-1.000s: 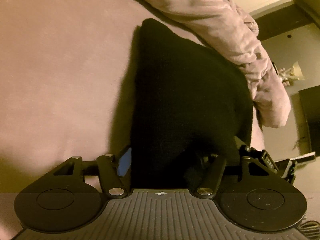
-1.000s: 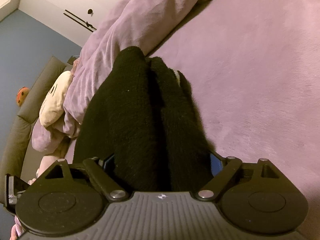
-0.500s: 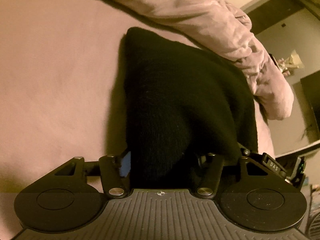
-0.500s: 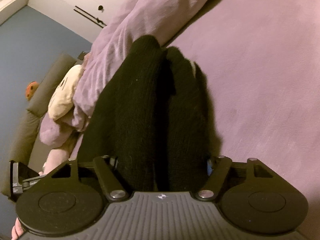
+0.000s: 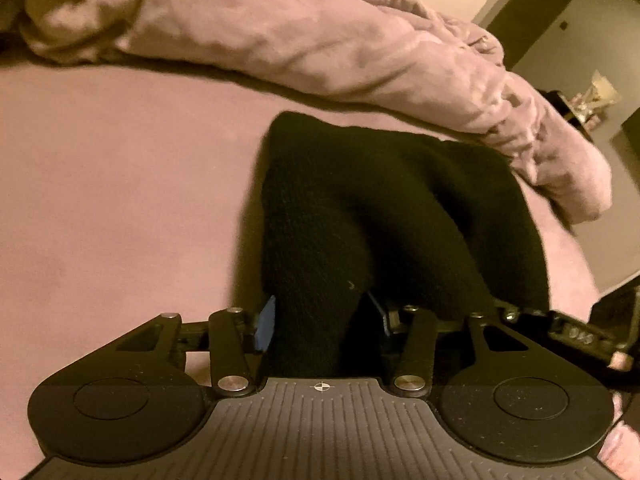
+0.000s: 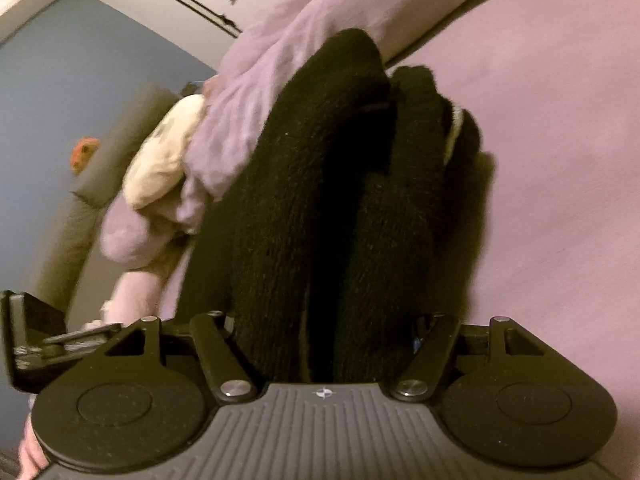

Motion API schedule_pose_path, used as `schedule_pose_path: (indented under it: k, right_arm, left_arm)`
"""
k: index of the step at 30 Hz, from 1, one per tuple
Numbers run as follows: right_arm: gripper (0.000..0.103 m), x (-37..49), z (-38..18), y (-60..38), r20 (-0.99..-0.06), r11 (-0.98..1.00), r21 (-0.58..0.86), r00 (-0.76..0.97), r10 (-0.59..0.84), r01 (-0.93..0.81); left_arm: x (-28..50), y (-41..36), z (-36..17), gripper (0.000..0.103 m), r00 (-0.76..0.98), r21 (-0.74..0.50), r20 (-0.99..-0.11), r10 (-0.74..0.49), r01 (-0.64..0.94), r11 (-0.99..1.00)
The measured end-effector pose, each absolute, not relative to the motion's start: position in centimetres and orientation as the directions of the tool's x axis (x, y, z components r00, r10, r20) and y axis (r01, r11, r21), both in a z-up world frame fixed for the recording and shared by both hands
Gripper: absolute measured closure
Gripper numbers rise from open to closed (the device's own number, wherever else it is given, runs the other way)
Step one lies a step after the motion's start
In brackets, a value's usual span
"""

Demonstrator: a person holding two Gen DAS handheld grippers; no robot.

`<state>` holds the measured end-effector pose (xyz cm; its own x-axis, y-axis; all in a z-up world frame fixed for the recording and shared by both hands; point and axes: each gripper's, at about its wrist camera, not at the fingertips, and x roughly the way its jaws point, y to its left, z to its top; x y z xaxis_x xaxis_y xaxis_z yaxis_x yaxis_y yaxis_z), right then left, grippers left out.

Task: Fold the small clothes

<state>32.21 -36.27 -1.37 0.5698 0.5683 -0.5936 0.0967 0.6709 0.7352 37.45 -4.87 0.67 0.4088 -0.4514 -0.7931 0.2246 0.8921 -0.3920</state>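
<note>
Now, both my left fingers (image 5: 320, 320) and right fingers (image 6: 324, 332) clenched on the black knit (image 5: 400, 208), I should lift evenly, keeping edges aligned above the bed (image 5: 120, 180).

Plain black knit garment (image 5: 384, 208), pinkish-mauve bedsheet (image 5: 120, 184), lilac duvet (image 6: 280, 60) — blue wall (image 6: 80, 72), cream plush toy (image 6: 160, 160)

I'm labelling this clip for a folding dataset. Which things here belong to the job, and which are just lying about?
In the job:
black knit garment
left gripper
right gripper

Lying about:
rumpled lilac duvet
cream plush toy
grey sofa
</note>
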Motion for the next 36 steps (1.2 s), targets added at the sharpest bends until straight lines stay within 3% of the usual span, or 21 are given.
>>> schedule_pose_path:
  k: [3,7,10,13,18,21,24,26,30,34,36]
  right_arm:
    - [0.036,32.8,-0.9,-33.7,-0.581,0.679,0.733,0.565,0.586,0.049]
    - [0.036,33.6,-0.1,-32.1,-0.591,0.707,0.707,0.568,0.572,0.024]
    - [0.028,33.1,0.8,-31.5,-0.711,0.824,0.562,0.552,0.436,0.074]
    - [0.022,31.6,2.0,-31.9,-0.803,0.906,0.397,0.534,0.264,0.149]
    - [0.022,27.3,5.7,-30.3,-0.777,0.974,0.177,0.627,0.049,0.143]
    - [0.022,26.9,7.4,-27.1,-0.728,0.994,0.033,0.684,-0.05,0.108]
    - [0.029,27.6,8.2,-24.8,-0.692,0.991,-0.095,0.709,-0.135,0.096]
    - [0.051,27.8,8.7,-24.2,-0.675,0.989,-0.111,0.723,-0.145,0.094]
    - [0.053,27.2,8.7,-23.8,-0.656,0.979,-0.134,0.727,-0.204,0.154]
    - [0.056,25.8,7.3,-22.6,-0.689,0.998,-0.044,0.722,-0.057,0.036]
    - [0.056,25.6,5.4,-21.7,-0.716,0.99,-0.14,0.688,-0.116,0.022]
  left_arm:
    - [36.3,-2.8,1.2,0.065,0.423,-0.356,-0.8,-0.426,0.237,0.904]
    - [34.8,-0.4,1.0,0.072,0.417,-0.398,-0.787,-0.456,0.222,0.89]
    - [34.6,-0.1,0.7,0.065,0.423,-0.369,-0.804,-0.417,0.194,0.909]
    - [34.1,0.2,1.1,0.047,0.445,-0.357,-0.797,-0.408,0.199,0.913]
    - [33.0,0.2,1.0,0.031,0.461,-0.297,-0.816,-0.349,0.183,0.937]
    - [32.6,-0.2,0.8,0.029,0.45,-0.283,-0.83,-0.33,0.172,0.944]
    - [32.1,-0.6,0.8,0.029,0.444,-0.263,-0.84,-0.313,0.173,0.949]
    - [31.9,-0.8,0.9,0.027,0.446,-0.246,-0.844,-0.298,0.17,0.954]
    - [31.3,-1.1,1.2,0.023,0.474,-0.198,-0.841,-0.263,0.183,0.963]
    - [30.9,-1.9,1.1,0.021,0.493,-0.148,-0.84,-0.225,0.191,0.97]
    - [30.8,-2.3,1.0,0.021,0.493,-0.137,-0.842,-0.218,0.195,0.971]
